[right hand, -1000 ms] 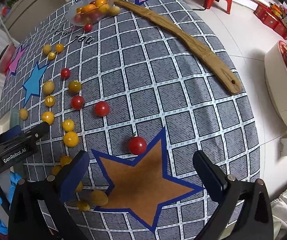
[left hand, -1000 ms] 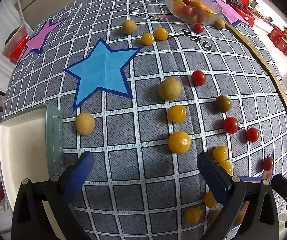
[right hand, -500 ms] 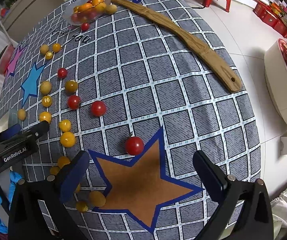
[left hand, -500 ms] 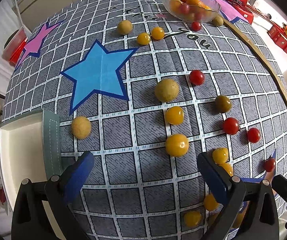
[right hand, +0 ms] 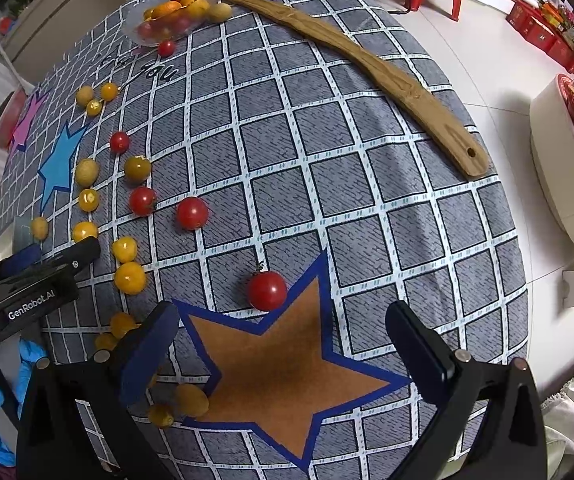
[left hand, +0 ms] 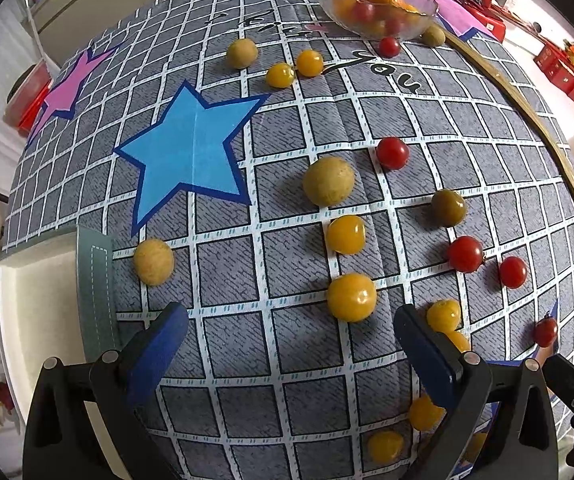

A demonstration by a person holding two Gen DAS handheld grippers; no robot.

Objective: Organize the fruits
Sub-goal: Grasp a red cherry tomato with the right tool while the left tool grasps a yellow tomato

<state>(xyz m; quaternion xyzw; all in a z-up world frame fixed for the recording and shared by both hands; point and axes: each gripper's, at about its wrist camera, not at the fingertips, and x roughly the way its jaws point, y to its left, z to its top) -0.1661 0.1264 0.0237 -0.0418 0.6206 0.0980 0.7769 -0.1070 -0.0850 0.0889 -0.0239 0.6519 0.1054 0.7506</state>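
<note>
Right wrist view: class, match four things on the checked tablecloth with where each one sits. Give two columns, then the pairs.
Things:
1. clear glass bowl of fruit
2. long wooden stick
3. red cherry tomato with a stem
4. open right gripper

Places:
A. at the orange star's upper tip
B. far corner of the cloth
C. above the orange star
D. along the cloth's right edge

Pairs: 1-B, 2-D, 3-A, 4-C
</note>
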